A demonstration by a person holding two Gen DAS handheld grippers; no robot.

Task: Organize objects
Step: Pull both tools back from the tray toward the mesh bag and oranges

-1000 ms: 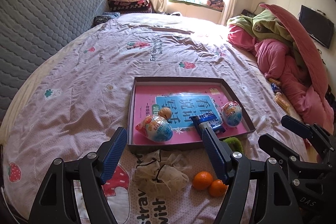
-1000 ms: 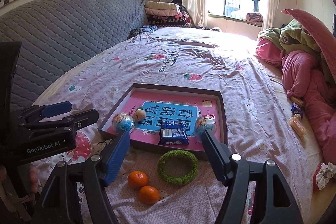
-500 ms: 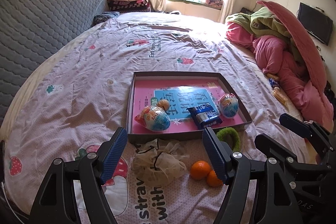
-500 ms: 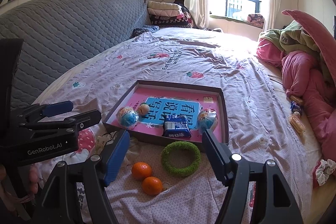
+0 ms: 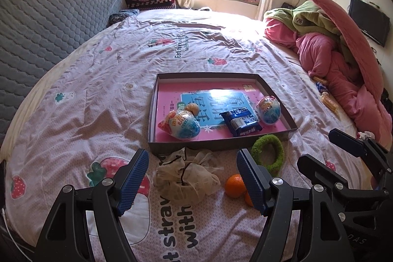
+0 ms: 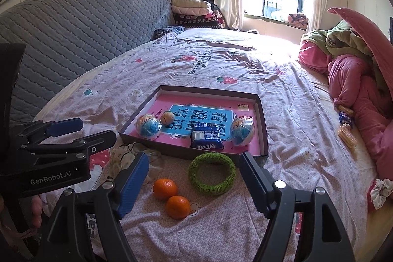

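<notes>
Scrunchie point(image 6: 378, 193) | right-wrist view only | mesh bag point(image 5: 186, 178) | clearer left-wrist

Bed point(image 5: 103, 100) wore pink strawberry-print sheet. Shallow tray point(image 5: 272, 93) sat mid-bed. Near it lay crumpled mesh bag point(image 5: 186, 178), green ring point(image 6: 211, 173), two oranges point(image 6: 165, 188). Pink quilts point(image 5: 329, 60) heaped far right.

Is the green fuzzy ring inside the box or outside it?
Outside. The green ring lies flat on the bedsheet just before the box's near wall.
</notes>
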